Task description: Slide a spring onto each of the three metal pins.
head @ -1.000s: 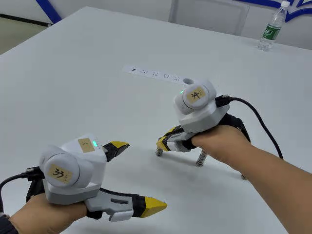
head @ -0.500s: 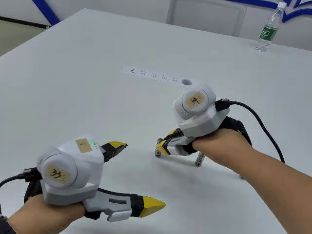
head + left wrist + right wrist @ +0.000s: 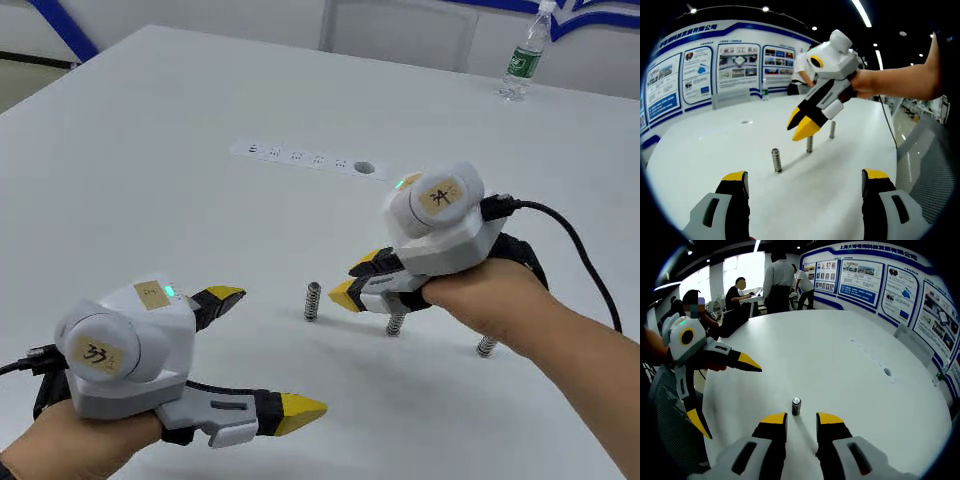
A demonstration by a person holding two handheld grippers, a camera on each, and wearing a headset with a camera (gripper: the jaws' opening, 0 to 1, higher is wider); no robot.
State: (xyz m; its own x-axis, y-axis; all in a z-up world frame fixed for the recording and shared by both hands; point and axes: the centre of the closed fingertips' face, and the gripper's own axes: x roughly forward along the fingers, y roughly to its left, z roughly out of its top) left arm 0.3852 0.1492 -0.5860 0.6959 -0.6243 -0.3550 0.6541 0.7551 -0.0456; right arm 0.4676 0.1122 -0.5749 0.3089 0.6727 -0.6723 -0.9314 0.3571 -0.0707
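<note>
1. My left claw [image 3: 265,350] hangs wide open and empty by the bench's [image 3: 150,140] near edge
2. My right claw [image 3: 357,277], slightly parted, grips nothing
3. One spring [image 3: 313,300] stands upright just beyond its tips, mid-bench

Three springs [image 3: 313,300] [image 3: 396,323] [image 3: 487,346] — two claws [image 3: 277,350] [image 3: 351,279], one bottle [image 3: 519,55]
</note>
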